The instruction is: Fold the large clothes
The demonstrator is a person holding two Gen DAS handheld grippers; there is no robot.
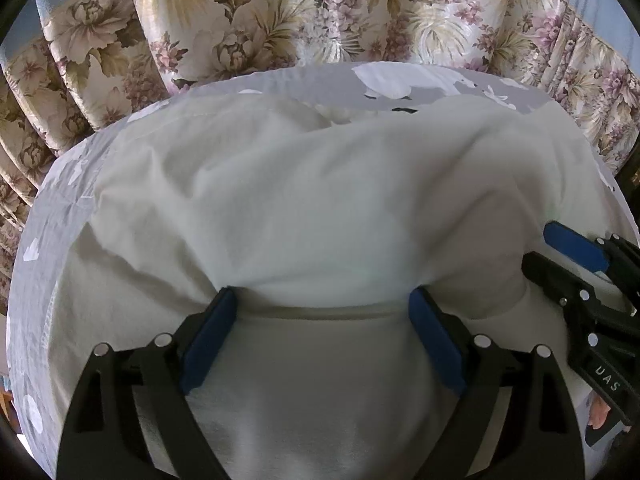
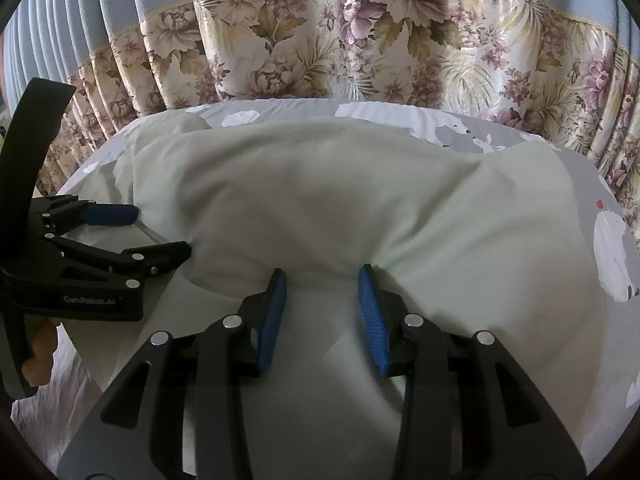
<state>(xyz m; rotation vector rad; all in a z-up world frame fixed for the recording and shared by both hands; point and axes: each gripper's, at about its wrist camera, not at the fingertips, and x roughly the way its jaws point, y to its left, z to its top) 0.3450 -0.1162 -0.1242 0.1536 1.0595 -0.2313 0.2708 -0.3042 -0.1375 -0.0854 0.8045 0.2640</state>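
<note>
A white garment (image 1: 304,200) fills the middle of both frames, spread over a grey bedsheet (image 1: 60,216) with white animal prints, its near part turned over in a puffy fold. At the lower centre of the left wrist view the left tongs (image 1: 323,300) stand wide, tips at the fold's edge. The right tongs (image 2: 322,280) are spread narrower, likewise against the fold. A floral curtain (image 2: 360,40) hangs across the top of each frame.
</note>
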